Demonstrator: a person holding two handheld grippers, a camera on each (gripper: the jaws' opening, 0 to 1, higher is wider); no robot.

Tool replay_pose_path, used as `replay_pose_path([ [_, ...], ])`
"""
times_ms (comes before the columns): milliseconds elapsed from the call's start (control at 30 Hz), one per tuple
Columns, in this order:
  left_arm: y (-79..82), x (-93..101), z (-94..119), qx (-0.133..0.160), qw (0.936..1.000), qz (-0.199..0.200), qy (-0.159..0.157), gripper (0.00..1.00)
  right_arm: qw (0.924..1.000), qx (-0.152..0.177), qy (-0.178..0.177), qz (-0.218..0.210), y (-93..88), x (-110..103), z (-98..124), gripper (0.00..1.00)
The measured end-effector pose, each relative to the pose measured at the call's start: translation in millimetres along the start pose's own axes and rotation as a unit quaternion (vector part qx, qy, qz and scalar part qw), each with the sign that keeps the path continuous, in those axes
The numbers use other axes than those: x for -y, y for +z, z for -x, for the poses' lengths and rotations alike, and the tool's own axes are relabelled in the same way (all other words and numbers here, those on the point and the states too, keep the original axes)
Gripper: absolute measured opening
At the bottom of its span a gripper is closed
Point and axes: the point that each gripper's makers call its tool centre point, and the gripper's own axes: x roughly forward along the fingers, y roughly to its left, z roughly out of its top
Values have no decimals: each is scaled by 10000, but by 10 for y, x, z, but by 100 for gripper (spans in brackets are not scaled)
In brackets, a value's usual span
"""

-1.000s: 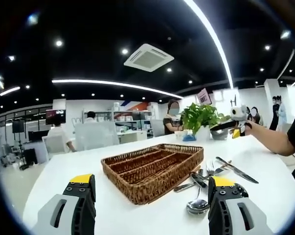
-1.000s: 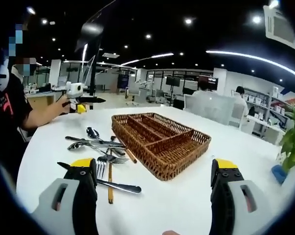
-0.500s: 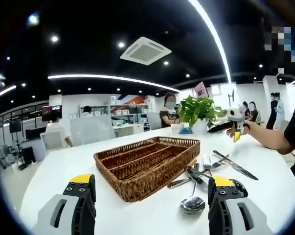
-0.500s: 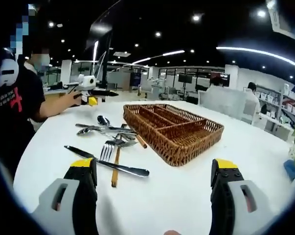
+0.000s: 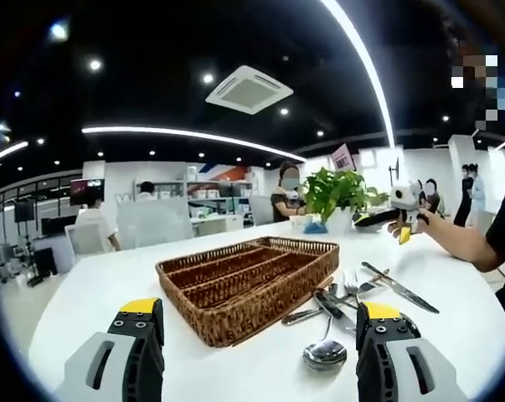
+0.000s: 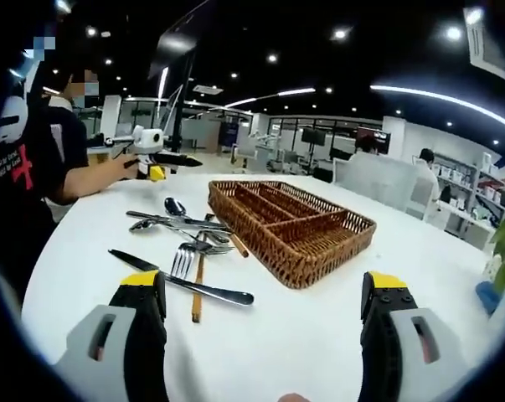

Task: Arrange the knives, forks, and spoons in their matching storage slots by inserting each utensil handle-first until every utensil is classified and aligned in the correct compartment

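A brown wicker cutlery tray [image 5: 248,280] [image 6: 290,226] with long compartments sits mid-table. Loose cutlery lies beside it: a spoon [image 5: 326,352], a fork [image 5: 351,280] and a knife [image 5: 399,286] in the left gripper view; a knife [image 6: 185,280], a wooden-handled fork [image 6: 192,268] and spoons [image 6: 175,216] in the right gripper view. My left gripper [image 5: 259,352] is open above the table in front of the tray, holding nothing. My right gripper [image 6: 265,335] is open as well, empty, short of the tray and cutlery. The other gripper [image 5: 394,209] [image 6: 152,155] shows far off in a hand.
The round white table [image 6: 302,335] carries a potted green plant [image 5: 340,197] at its far edge. A person in black [image 6: 34,167] stands at the table beside the cutlery. Other people sit at desks behind.
Both cameras shifted slightly; the tray and cutlery sit a little nearer and lower in the left gripper view. Nothing on the table has moved and both grippers stay open.
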Motion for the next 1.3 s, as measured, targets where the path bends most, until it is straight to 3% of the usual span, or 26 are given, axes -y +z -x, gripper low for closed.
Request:
replay_pose_path([
  [167, 20, 31, 13, 3, 10000, -17, -66, 100, 9994, -168, 83, 285, -17, -128, -79, 100],
  [300, 32, 225, -27, -47, 9992, -27, -397, 100, 9993, -169, 185, 280, -9, -192, -164, 100],
  [433, -21, 270, -69, -184, 9986, -193, -452, 100, 9990, -191, 259, 295, -22, -228, -173, 100],
  [600, -2, 319, -86, -172, 9982, -129, -564, 100, 9989, -239, 254, 304, -52, -215, -180, 100],
  [867, 57, 719, -243, -212, 9944, -405, -952, 100, 9983, -347, 318, 348, -102, -235, -242, 100],
  [1067, -18, 934, -353, -352, 9901, -551, -1240, 100, 9964, -548, 341, 553, -191, -233, -308, 100],
  [1300, -97, 887, -345, -479, 9897, -510, -1252, 100, 9937, -701, 421, 765, -246, -292, -341, 100],
])
